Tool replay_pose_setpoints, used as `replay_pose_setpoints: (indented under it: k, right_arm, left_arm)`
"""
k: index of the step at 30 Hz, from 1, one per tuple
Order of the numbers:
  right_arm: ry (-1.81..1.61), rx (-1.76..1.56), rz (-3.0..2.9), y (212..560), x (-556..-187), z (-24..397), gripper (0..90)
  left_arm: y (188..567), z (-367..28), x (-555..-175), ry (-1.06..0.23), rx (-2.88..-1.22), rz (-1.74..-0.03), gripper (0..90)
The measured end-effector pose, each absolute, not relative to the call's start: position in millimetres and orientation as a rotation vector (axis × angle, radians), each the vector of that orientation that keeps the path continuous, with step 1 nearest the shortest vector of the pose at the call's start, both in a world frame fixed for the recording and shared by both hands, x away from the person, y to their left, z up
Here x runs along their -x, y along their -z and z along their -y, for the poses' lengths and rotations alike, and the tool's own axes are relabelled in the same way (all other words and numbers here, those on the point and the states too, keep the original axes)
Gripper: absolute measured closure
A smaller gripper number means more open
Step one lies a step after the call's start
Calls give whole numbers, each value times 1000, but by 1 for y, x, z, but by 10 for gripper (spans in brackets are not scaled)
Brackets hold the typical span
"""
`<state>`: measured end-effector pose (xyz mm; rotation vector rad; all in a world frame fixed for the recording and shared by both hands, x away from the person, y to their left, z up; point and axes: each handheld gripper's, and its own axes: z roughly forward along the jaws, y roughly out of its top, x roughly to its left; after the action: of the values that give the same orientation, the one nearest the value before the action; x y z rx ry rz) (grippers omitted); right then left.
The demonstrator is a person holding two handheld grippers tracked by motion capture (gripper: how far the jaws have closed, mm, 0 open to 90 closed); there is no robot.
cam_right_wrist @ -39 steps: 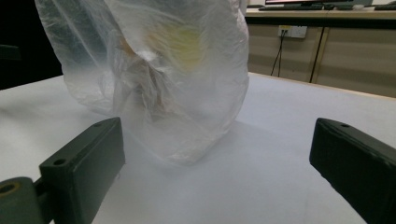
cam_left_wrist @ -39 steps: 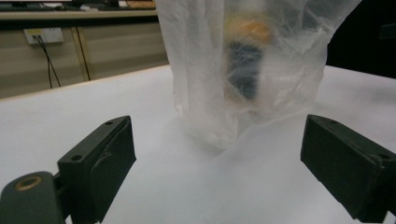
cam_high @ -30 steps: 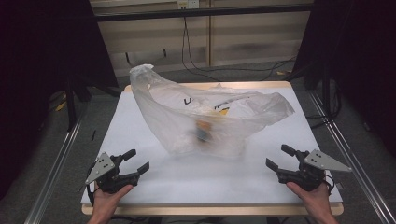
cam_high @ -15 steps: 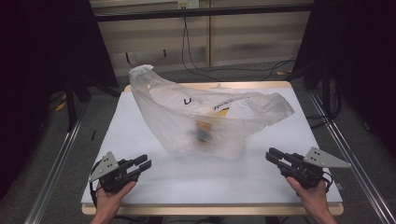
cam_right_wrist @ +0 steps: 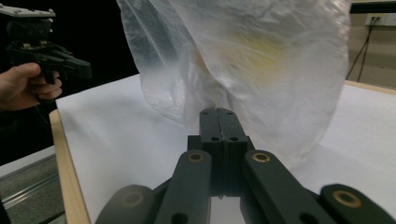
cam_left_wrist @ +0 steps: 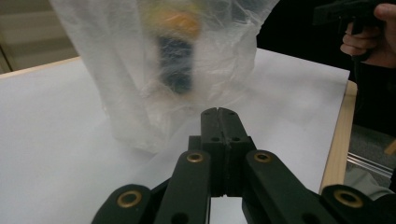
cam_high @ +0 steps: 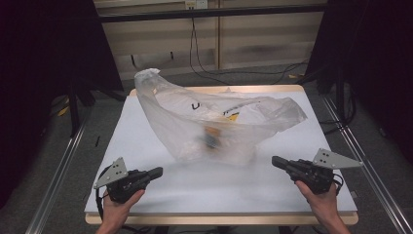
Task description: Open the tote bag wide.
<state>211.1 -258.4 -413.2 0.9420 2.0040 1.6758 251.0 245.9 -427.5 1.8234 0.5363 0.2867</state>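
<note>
A crumpled clear plastic bag [cam_high: 219, 122] with blurred items inside stands on the white table [cam_high: 214, 185], ahead of and between the left gripper [cam_high: 157, 171] and right gripper [cam_high: 276, 162], both with jaws pressed together, empty, apart from the bag.

Left gripper [cam_high: 157, 171] is held low at the near left, gripped from below by the left hand [cam_high: 117, 210], with its jaws pressed flat together and pointing forward and toward the right. Right gripper [cam_high: 276, 161] is held at the near right by the right hand [cam_high: 321, 201], its jaws likewise closed with nothing between them, pointing toward the left.
</note>
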Motion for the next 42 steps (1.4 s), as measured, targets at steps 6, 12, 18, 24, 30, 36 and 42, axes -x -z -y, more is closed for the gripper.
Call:
replay_pose_setpoints:
  k: [6, 12, 18, 24, 30, 36, 42]
  right_arm:
    - [-1717, -914, -2013, 401, -217, 246, 900]
    - [-1743, -875, -2012, 387, -222, 235, 900]
    - [-1771, -823, -1989, 365, -228, 225, 900]
    - [-1758, -795, -1987, 349, -237, 220, 900]
    - [-1769, -770, -1953, 330, -251, 214, 900]
    - [-1777, -764, -1925, 317, -262, 209, 900]
    - [-1726, -783, -1920, 300, -281, 198, 900]
  left_arm:
    - [421, -236, -256, -304, -1856, -525, 900]
    - [409, -225, -265, -288, -1821, -502, 900]
    - [392, -203, -273, -287, -1806, -451, 900]
    - [375, -192, -283, -269, -1778, -401, 900]
    - [357, -181, -293, -286, -1745, -377, 900]
    - [343, -173, -301, -293, -1714, -382, 900]
    - [317, -165, -314, -327, -1677, -364, 900]
